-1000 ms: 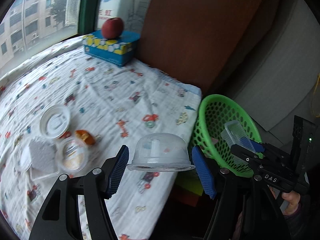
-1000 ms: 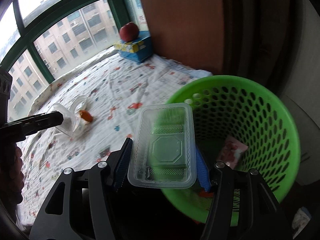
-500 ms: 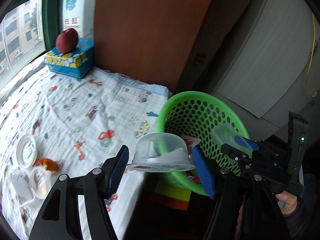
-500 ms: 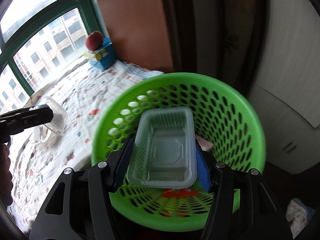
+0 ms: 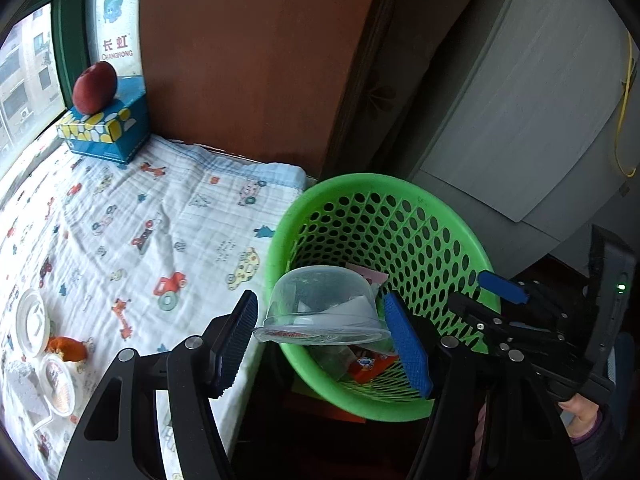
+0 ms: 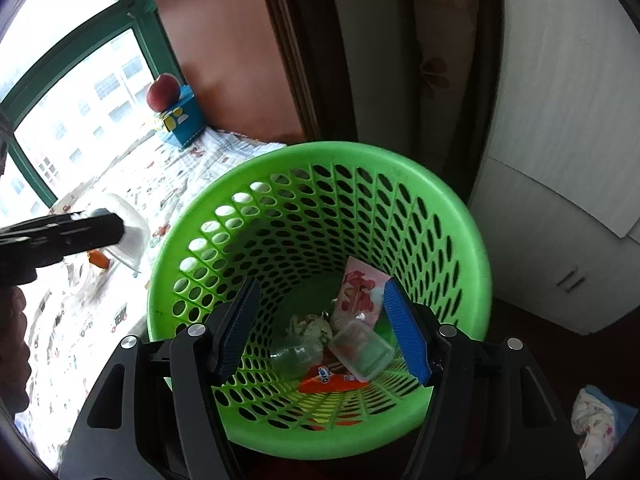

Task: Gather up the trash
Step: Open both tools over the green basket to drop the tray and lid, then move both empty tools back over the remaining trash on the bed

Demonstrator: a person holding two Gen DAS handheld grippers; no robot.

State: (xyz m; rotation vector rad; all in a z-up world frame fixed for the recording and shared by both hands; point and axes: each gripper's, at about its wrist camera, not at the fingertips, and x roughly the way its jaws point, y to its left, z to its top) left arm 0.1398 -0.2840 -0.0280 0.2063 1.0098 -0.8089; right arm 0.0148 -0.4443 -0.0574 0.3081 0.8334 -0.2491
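1. Right hand-held gripper (image 6: pixel 322 330): jaws opening, nothing between the pads now; a moment ago clamped on a clear tray, carried from beside the bed to above the basket.
2. Tray (image 6: pixel 360 350): released, now lying tilted at the bottom of the basket (image 6: pixel 472 240) among a pink wrapper (image 6: pixel 360 288), a red wrapper (image 6: pixel 326 378) and crumpled scraps. One piece of trash delivered.
3. Left hand-held gripper (image 5: pixel 320 338): part-open width, clamped on the rim of a clear cup (image 5: pixel 320 300) held upside down; swung across from over the bed (image 5: pixel 120 216) to the near rim of the basket.
4. Cup: not yet dropped, hanging just at the basket's edge; likely next to go in once fully over the opening.
5. Left behind on the bed: white lids (image 5: pixel 32 320), an orange scrap (image 5: pixel 66 348) and a small tub (image 5: pixel 58 380). More trips probably needed.
6. Apple (image 5: pixel 95 87) on a blue box (image 5: pixel 108 128) by the window: apparently not trash.
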